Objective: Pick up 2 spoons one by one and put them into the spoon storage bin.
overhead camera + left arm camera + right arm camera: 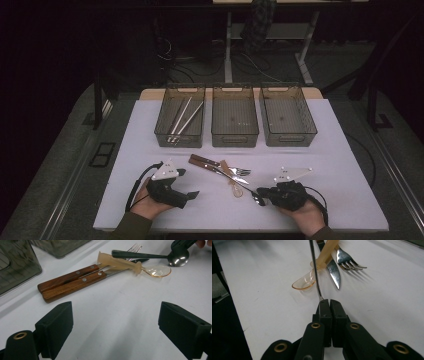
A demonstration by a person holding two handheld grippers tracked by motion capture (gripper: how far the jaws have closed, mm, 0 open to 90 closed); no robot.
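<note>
So there's a white counter (150,200) with three mesh bins (235,120) lined up at the back, and the leftmost bin (177,117) already has a few long metal pieces in it. In the middle of the counter sits a little cutlery pile: a wood-handled knife (72,286) and fork (66,278) lying side by side, with a clear amber plastic spoon (130,266) crossed over them. The right gripper (329,301) has its jaws pinched tight on the bowl end of a metal spoon (314,270), whose handle runs over the plastic spoon. The left gripper (115,320) just sits near the wooden handles, jaws spread wide with nothing in them. What worries me: the grip is on a slick curved bowl edge, so the metal spoon could swivel or slip out on the lift. And since it crosses the pile, pulling it might drag the plastic spoon along too.
</note>
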